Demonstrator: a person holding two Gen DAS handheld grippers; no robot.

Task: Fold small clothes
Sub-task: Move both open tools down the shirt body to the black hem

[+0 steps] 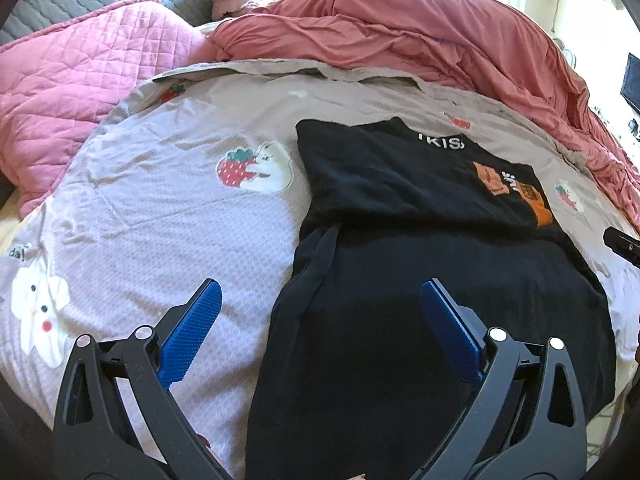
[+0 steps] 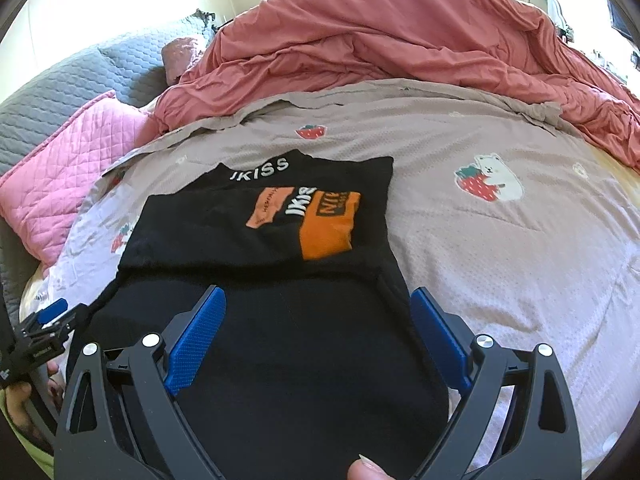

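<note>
A black shirt with orange patches and white lettering lies flat on the bed, sides folded inward into a long strip; it also fills the middle of the right wrist view. My left gripper stands open above the shirt's left edge, one blue finger over the sheet, the other over the black cloth. My right gripper is open too, straddling the lower part of the shirt near its right edge. Neither holds anything. The left gripper shows at the left rim of the right wrist view, held by a hand.
The shirt rests on a pale sheet printed with strawberries and bears. A crumpled red duvet is heaped at the far side. A pink quilted pillow lies far left, grey quilt behind it. A thumb tip shows at the bottom.
</note>
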